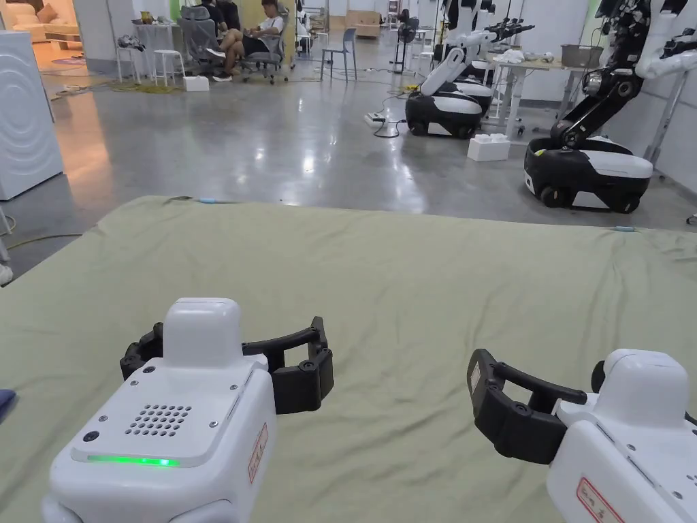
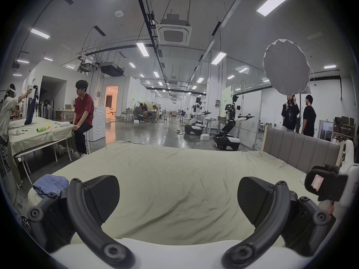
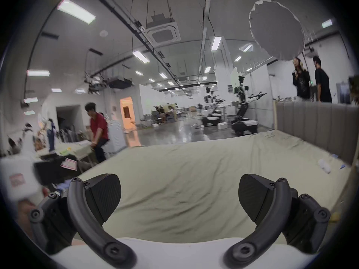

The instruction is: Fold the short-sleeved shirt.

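Both grippers ready over the bed, folding not yet begun.

The white left gripper (image 2: 177, 197) and white right gripper (image 3: 179, 197) hover over the pale green bedsheet (image 1: 408, 286), jaws spread wide and holding nothing, likely poised to fetch the crumpled blue short-sleeved shirt (image 2: 50, 185), which lies bunched at the sheet's near left edge, just beside the left gripper.

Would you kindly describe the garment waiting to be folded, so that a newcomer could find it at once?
Start from the wide bed covered in a pale green sheet, over which the open left gripper is held. Look to the sheet's near left corner, just beyond that gripper's left jaw: a crumpled blue shirt lies there. It is the one blue, bunched-up thing on an otherwise smooth green spread.
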